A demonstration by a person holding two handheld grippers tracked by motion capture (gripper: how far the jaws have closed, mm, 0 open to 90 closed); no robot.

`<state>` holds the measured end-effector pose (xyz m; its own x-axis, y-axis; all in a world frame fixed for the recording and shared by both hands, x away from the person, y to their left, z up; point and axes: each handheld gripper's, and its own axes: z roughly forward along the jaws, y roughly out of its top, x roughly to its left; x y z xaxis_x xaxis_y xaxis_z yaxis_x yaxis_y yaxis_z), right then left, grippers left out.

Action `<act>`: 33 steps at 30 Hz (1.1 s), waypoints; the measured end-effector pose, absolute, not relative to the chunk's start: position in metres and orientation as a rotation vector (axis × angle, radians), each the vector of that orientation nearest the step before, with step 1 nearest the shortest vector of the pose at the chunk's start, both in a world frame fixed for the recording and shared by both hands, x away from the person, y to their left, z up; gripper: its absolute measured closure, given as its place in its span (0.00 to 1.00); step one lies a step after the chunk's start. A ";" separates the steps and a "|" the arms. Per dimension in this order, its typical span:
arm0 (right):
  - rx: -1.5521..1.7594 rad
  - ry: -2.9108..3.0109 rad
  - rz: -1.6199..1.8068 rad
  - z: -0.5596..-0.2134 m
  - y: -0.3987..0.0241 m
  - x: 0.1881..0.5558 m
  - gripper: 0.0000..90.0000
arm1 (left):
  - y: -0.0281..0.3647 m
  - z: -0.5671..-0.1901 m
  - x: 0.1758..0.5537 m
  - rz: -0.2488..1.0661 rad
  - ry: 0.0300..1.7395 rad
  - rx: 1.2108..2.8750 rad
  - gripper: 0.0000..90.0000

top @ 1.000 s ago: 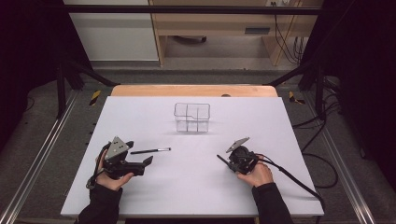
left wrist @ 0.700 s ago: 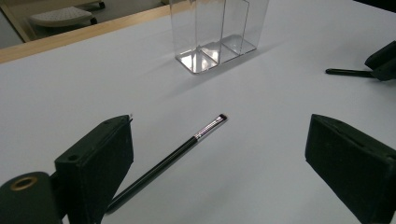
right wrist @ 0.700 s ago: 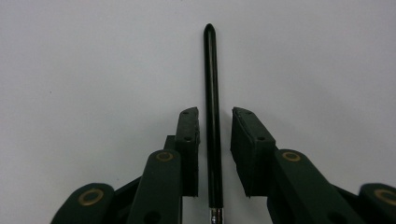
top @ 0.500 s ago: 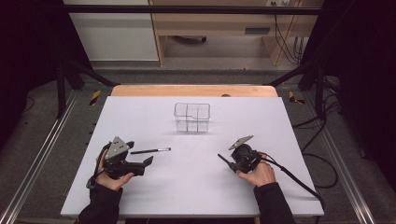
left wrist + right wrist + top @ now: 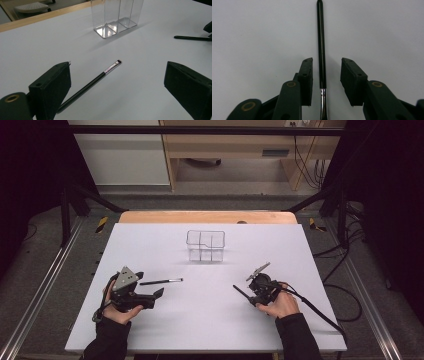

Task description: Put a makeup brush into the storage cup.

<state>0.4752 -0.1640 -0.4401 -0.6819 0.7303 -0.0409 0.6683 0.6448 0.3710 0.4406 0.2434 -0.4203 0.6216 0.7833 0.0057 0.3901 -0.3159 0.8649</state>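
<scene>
Judging from the person's edge outward, the right gripper (image 5: 327, 62) sits nearer than the clear divided box (image 5: 205, 245) and to its right. Its jaws have just been opening and now stand apart around a thin black brush (image 5: 320, 37). There is a gap on either side, so the brush lies released on the table (image 5: 300, 250). Closing again could pinch off-centre, since the handle runs nearer one pad, and the round handle might roll or skid away.

Nearer than the box and to its left, the left gripper (image 5: 118, 66) is spread wide and grasps nothing. A second brush (image 5: 95, 80) lies flat, its tail close by one jaw. A careless squeeze there would probably shove it sideways or scrape the pads on the table.

Farthest off, the box looks light and narrow-celled. A brush brought in tilted could catch its rim and tip it.
</scene>
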 end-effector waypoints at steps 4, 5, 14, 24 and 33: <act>1.134 2.712 0.446 -0.443 -0.163 0.477 0.77 | 0.243 -0.420 0.440 0.545 0.927 1.936 0.07; 1.138 2.717 0.439 -0.444 -0.163 0.477 0.78 | 0.243 -0.421 0.440 0.544 0.928 1.940 0.07; 1.137 2.767 0.402 -0.448 -0.161 0.479 0.86 | 0.242 -0.421 0.441 0.544 0.928 1.950 0.07; 1.135 2.787 0.362 -0.448 -0.156 0.481 0.93 | 0.241 -0.422 0.441 0.539 0.927 1.954 0.07; 1.161 2.788 0.358 -0.448 -0.156 0.481 0.94 | 0.240 -0.422 0.441 0.533 0.920 1.962 0.07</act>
